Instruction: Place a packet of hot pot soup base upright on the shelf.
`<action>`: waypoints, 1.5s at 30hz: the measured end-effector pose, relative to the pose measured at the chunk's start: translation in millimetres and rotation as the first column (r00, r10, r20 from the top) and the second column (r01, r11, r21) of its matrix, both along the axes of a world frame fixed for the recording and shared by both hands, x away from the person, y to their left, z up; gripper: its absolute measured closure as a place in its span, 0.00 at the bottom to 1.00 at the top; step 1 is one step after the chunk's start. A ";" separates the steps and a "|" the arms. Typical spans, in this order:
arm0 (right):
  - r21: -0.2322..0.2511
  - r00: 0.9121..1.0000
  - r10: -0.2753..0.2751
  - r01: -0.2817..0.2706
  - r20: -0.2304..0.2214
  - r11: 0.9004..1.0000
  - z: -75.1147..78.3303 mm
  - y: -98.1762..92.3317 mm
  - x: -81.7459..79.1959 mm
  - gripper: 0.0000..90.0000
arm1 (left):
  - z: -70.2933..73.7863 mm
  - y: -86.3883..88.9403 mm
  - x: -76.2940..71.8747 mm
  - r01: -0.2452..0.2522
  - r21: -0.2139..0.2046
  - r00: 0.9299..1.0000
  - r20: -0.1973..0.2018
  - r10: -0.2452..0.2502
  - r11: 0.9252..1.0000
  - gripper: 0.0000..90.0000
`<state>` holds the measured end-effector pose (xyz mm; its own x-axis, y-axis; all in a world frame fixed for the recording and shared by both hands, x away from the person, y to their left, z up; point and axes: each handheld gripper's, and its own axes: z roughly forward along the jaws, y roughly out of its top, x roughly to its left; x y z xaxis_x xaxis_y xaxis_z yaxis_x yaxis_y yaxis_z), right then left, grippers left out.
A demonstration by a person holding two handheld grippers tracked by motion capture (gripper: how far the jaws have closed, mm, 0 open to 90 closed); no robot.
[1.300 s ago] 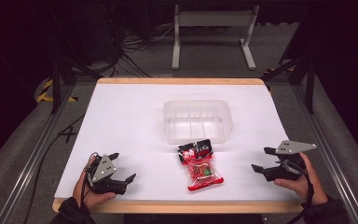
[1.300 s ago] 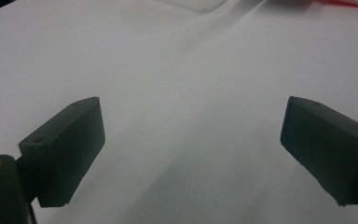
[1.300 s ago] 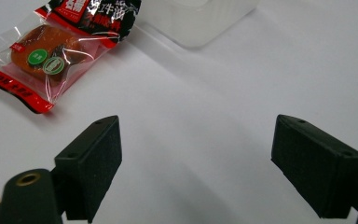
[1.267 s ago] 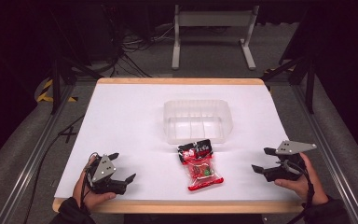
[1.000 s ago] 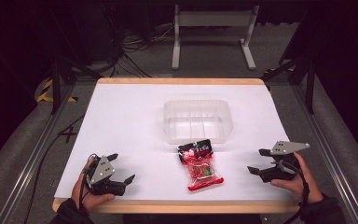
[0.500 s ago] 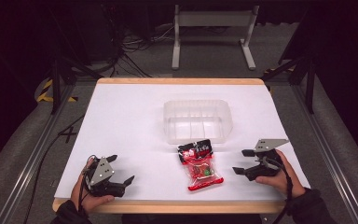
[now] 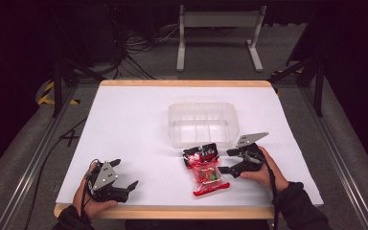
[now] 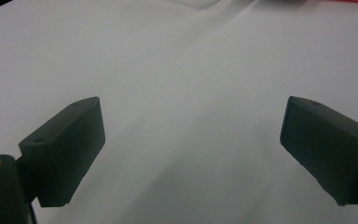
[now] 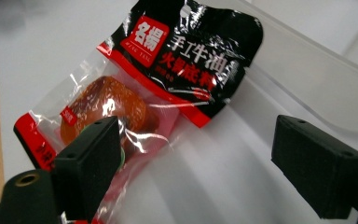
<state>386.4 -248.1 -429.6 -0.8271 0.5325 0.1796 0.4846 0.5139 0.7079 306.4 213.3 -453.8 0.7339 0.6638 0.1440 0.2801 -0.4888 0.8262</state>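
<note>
Item 1, lower left of the high view: the left gripper (image 7: pixel 124 186) is resting on the white table (image 7: pixel 124 124), held in the person's left hand (image 7: pixel 88 203). Its jaws are standing spread apart with nothing between them; in the left gripper view the gripper (image 8: pixel 191 154) is showing bare tabletop in the gap.

Item 2, middle of the high view: a clear plastic container (image 7: pixel 202 123) is sitting upright on the table, open at the top, with faint ribs or dividers showing through its floor. Nothing is lying inside it.

Item 3, just below the container in the high view: a sealed snack pouch (image 7: pixel 205 168) is lying flat on the table, black at its upper end, red-edged and transparent lower down, with a reddish-orange block showing through the clear part. Its black end is lying just beside the container's near wall; contact cannot be told.

Item 4, right of the pouch in the high view: the right gripper (image 7: pixel 226 161) is being held in the right hand (image 7: pixel 263 167), pointing toward the pouch. Its jaws are spread wide and gripping nothing. In the right gripper view the gripper (image 9: pixel 193 163) is showing one jaw overlapping the pouch (image 9: pixel 135 88) at its clear end, the other over the container wall (image 9: pixel 307 79).
</note>
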 end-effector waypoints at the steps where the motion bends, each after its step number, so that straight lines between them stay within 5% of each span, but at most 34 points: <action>1: 0.001 1.000 0.002 -0.002 -0.016 1.000 -1.9 8.2 4.4 0.18 | 0.0 0.1 0.0 0.000 0.001 1.000 0.001 0.000 1.000 0.08; 23: 0.070 0.994 0.050 -0.043 -0.096 0.997 -13.1 42.4 25.8 0.19 | -0.7 0.2 0.4 0.003 0.001 1.000 -0.003 -0.003 1.000 0.08; 29: 0.117 0.990 0.105 -0.093 -0.094 0.989 -8.4 39.2 21.8 0.39 | -0.4 1.1 0.3 0.003 0.003 1.000 -0.002 -0.003 1.000 0.08; 38: 0.120 0.980 0.167 -0.154 -0.107 0.981 -10.5 43.0 18.5 0.72 | -0.9 0.8 0.8 0.002 0.007 1.000 -0.004 -0.002 1.000 0.08; 45: 0.134 0.982 0.173 -0.162 -0.074 0.978 -10.0 41.1 16.3 0.98 | -1.2 1.1 1.0 0.002 0.011 1.000 -0.006 -0.002 1.000 0.08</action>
